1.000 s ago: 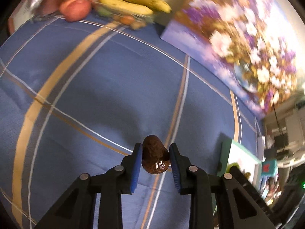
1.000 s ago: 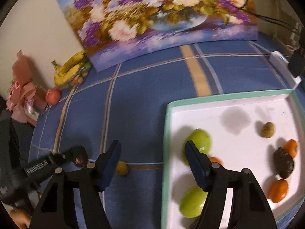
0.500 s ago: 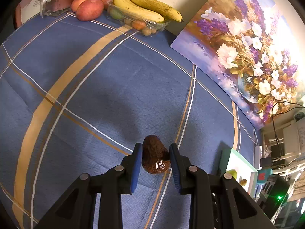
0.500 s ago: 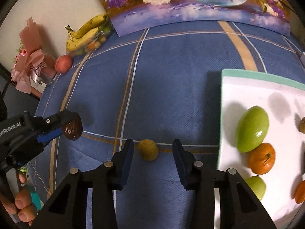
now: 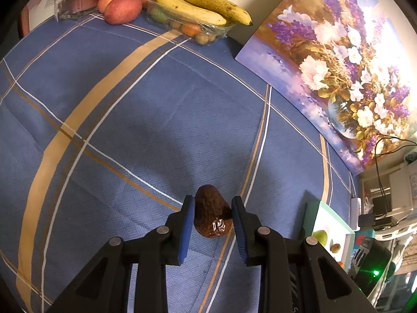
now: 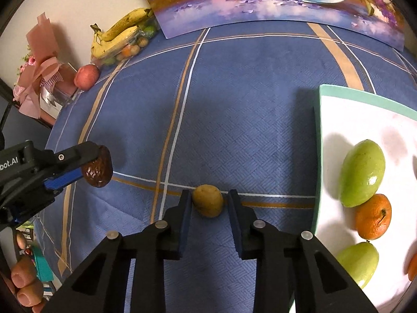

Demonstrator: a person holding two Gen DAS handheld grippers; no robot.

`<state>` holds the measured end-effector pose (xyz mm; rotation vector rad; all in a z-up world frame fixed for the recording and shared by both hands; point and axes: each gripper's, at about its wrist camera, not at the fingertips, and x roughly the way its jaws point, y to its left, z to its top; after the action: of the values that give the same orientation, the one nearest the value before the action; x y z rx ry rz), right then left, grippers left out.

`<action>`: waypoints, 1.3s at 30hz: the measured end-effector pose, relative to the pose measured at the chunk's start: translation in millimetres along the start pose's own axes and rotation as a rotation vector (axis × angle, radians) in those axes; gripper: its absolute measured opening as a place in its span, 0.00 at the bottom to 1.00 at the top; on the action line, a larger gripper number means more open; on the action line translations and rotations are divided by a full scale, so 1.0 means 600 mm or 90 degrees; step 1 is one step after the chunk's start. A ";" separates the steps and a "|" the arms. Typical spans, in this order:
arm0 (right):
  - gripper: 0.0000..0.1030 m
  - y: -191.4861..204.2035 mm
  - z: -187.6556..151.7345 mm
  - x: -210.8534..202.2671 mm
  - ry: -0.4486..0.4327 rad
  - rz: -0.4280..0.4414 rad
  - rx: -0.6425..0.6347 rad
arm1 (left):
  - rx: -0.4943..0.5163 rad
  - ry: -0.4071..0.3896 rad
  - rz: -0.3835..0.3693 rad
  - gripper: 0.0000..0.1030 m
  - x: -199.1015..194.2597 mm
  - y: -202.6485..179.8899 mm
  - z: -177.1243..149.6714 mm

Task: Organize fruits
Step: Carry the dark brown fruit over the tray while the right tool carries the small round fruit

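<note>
Right fingers [image 6: 207,204] advanced, now bracketing kiwi [image 6: 207,200], ungripped; left fingers [image 5: 212,215] clamp avocado [image 5: 212,212].

Flower painting [image 5: 336,75] against wall; pink gift bouquet [image 6: 39,73]; plaid blue tablecloth [image 6: 234,120].

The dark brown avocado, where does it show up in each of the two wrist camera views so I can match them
Left wrist: the dark brown avocado sits low in the centre, clamped between the left gripper's blue pads.
Right wrist: the same avocado is at the left edge, mid-height, held above the cloth.
Shared landmark: the bananas by the wall, top centre in the left view, upper left in the right.
</note>
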<state>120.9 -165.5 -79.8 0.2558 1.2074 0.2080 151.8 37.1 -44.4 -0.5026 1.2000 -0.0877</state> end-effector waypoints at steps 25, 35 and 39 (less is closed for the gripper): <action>0.25 -0.008 0.004 -0.093 -0.084 0.027 0.011 | 0.034 -0.048 -0.012 0.30 -0.038 -0.026 -0.010; 0.25 -0.044 -0.005 -0.183 -0.146 -0.002 0.032 | 0.077 -0.068 -0.030 0.30 -0.065 -0.064 -0.032; 0.25 -0.061 -0.007 -0.202 -0.161 -0.014 0.043 | 0.100 -0.069 -0.035 0.30 -0.068 -0.084 -0.045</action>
<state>76.5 -235.6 16.0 0.3187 0.9667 0.1117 121.8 -3.3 4.6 -0.3978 1.0646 -0.1977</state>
